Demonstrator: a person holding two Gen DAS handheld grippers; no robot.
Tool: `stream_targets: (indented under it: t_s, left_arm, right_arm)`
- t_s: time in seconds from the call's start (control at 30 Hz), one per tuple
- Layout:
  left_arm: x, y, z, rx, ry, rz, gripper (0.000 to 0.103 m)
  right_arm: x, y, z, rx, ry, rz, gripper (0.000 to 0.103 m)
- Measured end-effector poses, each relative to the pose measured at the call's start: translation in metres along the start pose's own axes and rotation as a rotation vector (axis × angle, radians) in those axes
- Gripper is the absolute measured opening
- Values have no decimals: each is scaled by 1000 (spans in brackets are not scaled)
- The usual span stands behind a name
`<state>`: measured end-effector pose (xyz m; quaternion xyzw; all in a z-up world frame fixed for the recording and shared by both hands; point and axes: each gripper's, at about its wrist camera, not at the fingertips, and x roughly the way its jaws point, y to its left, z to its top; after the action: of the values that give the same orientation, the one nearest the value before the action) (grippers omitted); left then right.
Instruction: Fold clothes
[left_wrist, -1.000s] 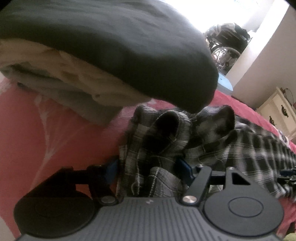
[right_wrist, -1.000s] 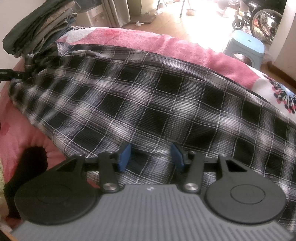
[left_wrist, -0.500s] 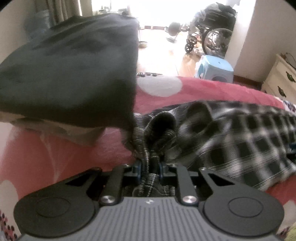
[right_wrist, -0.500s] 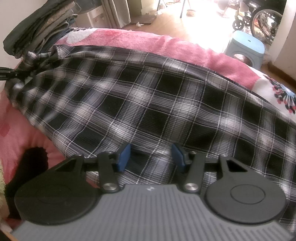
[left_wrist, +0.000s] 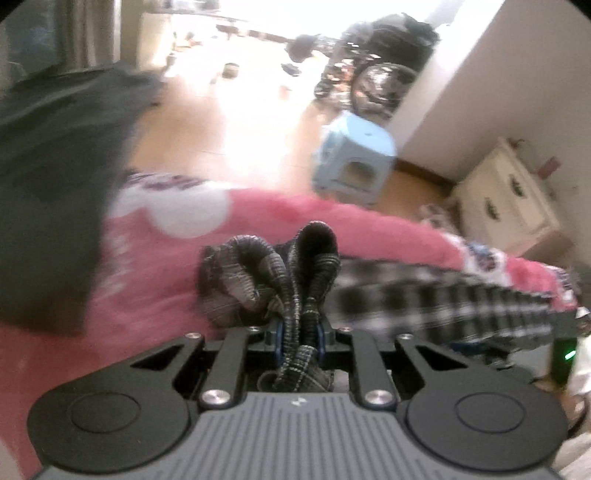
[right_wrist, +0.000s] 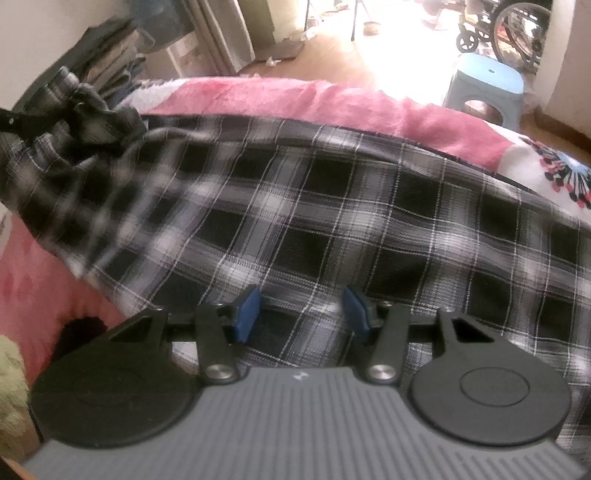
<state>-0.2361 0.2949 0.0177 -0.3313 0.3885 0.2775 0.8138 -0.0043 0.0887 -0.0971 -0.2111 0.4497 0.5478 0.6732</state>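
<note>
A black-and-white plaid garment (right_wrist: 332, 206) lies spread over the pink blanket (right_wrist: 295, 99). My left gripper (left_wrist: 298, 334) is shut on its bunched end (left_wrist: 280, 266), which stands up in folds in front of the fingers, lifted off the bed. From there the plaid cloth (left_wrist: 424, 299) stretches away to the right. In the right wrist view that lifted bunch (right_wrist: 74, 118) hangs at the far left. My right gripper (right_wrist: 301, 314) is open and low over the flat plaid cloth, its blue pads (right_wrist: 247, 314) well apart with fabric lying beneath them.
A stack of folded dark and beige clothes (left_wrist: 48, 184) sits at the left end of the bed (left_wrist: 332, 218). Beyond the bed are a light blue stool (left_wrist: 354, 158), a wheelchair (left_wrist: 380, 74) and a cream dresser (left_wrist: 509, 199). Something green (right_wrist: 11, 373) lies at the lower left.
My left gripper shut on the garment's bunched end, then rose and pulled away from the folded stack, lifting that end. The right gripper stayed put and open.
</note>
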Motion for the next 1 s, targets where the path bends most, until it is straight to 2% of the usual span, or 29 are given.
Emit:
stream_targets:
  t_s: [0.13, 0.3, 0.5, 0.63, 0.73, 0.77, 0.83, 0.93, 1.0]
  left_arm:
    - [19, -34, 28, 21, 41, -96, 17]
    - [57, -95, 45, 157, 114, -168, 17]
    - [109, -149, 40, 290, 247, -177, 17]
    - [135, -166, 27, 356, 285, -187, 18]
    - [149, -170, 15, 379, 281, -211, 25]
    - [150, -171, 13, 389, 269, -223, 31]
    - [146, -176, 10, 442, 219, -226, 36]
    - [129, -186, 8, 575, 124, -184, 45]
    - [118, -190, 9, 656, 63, -135, 45]
  right_arm:
    - [-10, -12, 3, 52, -52, -7, 49]
    - [-26, -35, 2, 138, -118, -29, 50]
    - [-38, -67, -5, 234, -155, -44, 50]
    - [-40, -82, -12, 297, -181, -46, 50]
    - [-37, -92, -16, 349, -178, -40, 50]
    - [-36, -95, -17, 360, -168, -38, 50]
    - [-34, -98, -18, 369, -151, -40, 50]
    - [-36, -98, -19, 356, -153, -46, 50]
    - [-39, -99, -20, 355, -170, -50, 50]
